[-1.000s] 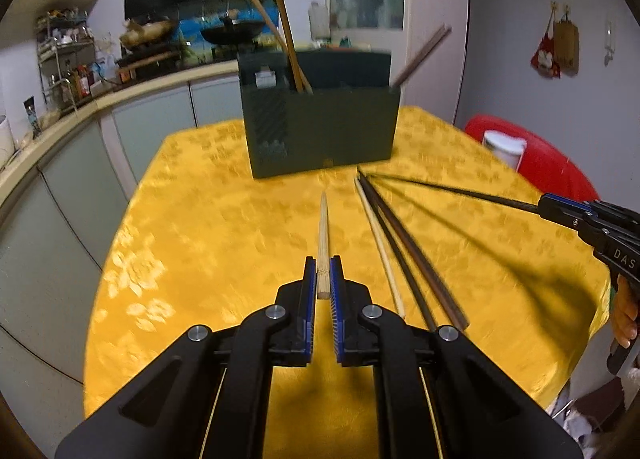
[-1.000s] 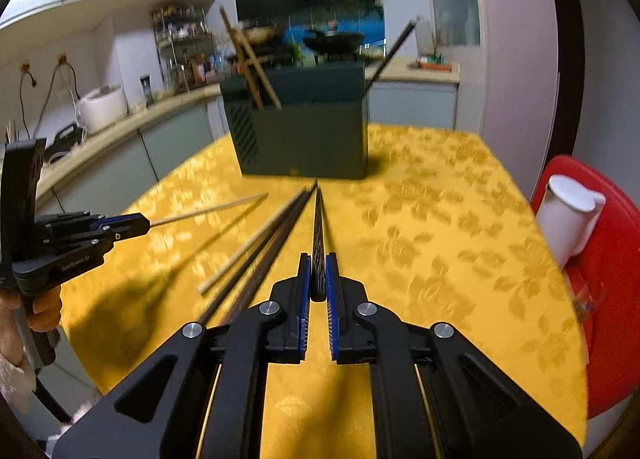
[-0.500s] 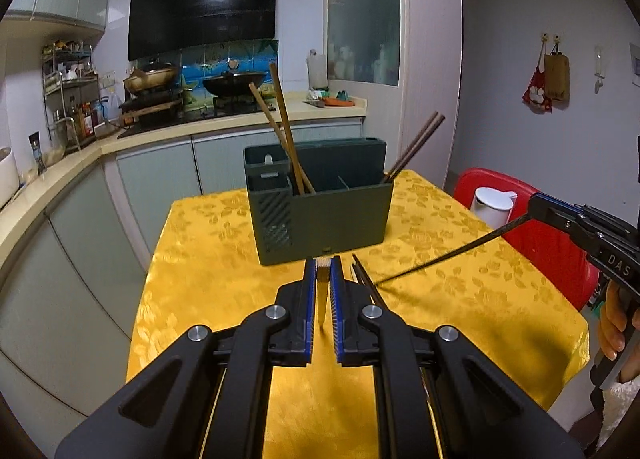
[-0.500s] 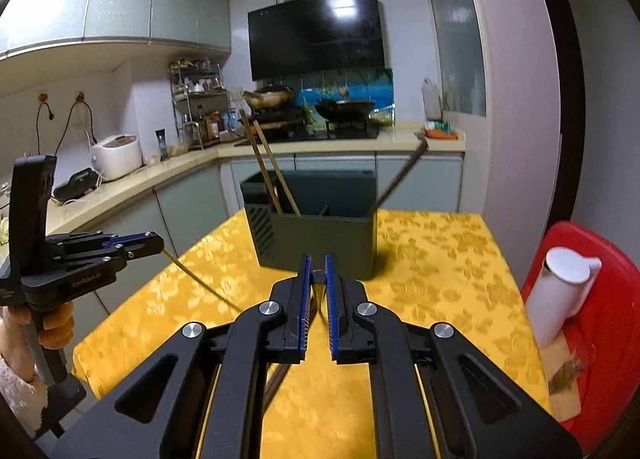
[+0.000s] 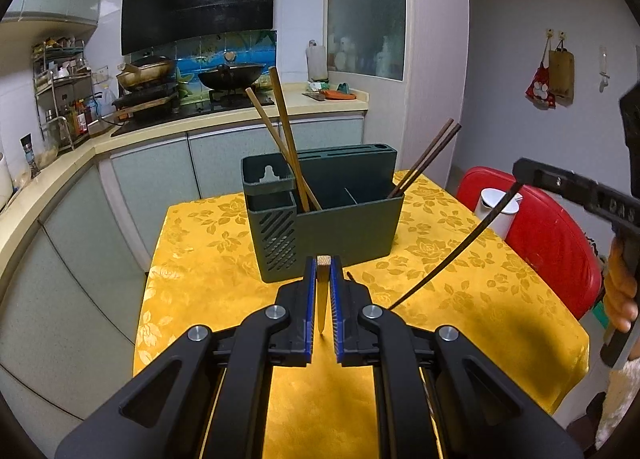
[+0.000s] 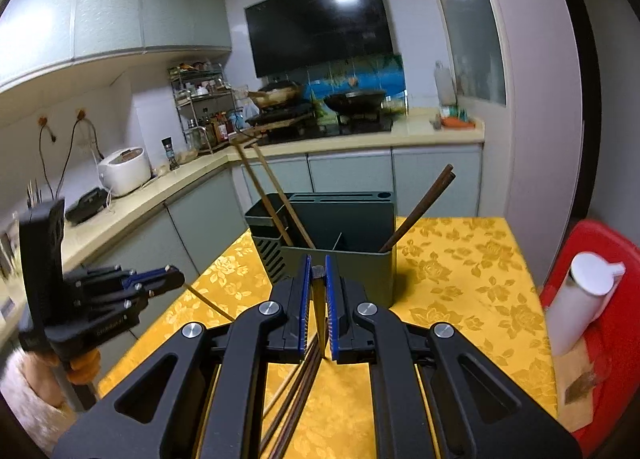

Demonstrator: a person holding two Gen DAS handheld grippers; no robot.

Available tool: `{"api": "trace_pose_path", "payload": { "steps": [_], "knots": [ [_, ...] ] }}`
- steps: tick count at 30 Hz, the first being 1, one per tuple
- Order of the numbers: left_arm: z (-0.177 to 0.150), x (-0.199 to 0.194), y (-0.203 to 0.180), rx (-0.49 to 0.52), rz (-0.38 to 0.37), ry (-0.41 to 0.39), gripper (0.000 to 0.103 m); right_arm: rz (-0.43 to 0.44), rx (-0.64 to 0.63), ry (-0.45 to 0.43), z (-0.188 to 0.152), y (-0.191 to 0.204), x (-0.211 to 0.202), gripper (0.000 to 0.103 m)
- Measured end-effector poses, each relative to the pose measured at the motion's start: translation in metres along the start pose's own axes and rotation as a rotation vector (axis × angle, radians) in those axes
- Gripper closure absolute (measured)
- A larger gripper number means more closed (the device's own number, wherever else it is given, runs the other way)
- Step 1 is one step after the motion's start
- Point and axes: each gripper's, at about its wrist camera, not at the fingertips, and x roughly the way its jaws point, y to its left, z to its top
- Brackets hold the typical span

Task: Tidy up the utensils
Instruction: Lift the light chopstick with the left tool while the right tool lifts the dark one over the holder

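A dark green utensil holder [image 5: 340, 223] [image 6: 348, 259] stands on the yellow tablecloth [image 5: 200, 251]. Two light chopsticks [image 5: 282, 131] lean in its middle compartment and two dark ones [image 5: 428, 153] in its right end. My left gripper [image 5: 323, 265] is shut on a light wooden chopstick [image 5: 322, 299], held in the air in front of the holder. My right gripper [image 6: 317, 263] is shut on a dark chopstick [image 6: 319, 307]. That dark chopstick [image 5: 460, 251] also hangs slanting at the right of the left wrist view.
More chopsticks [image 6: 294, 403] lie on the cloth under my right gripper. A white jug [image 6: 580, 303] stands on a red chair [image 5: 560, 243] right of the table. A kitchen counter [image 5: 180, 135] runs behind and to the left. A person's hand [image 5: 622, 287] grips the right handle.
Both grippers have risen from the table, each carrying its chopstick up with it. The sticks now hang tip-down in the air, and the holder's open top has come into view.
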Motion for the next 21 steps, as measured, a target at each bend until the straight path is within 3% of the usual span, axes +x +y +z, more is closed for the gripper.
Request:
{"api": "trace_pose_path", "payload": {
  "steps": [9,21],
  "knots": [
    [0.045,0.001,0.0,0.014,-0.002,-0.004,0.097,-0.001,0.026,0.042,0.047,-0.011,0.009,0.095],
    [0.12,-0.015,-0.022,0.053,0.011,-0.079,0.097,-0.076,-0.047,-0.047,0.105,0.002,-0.013,0.095]
  ]
}}
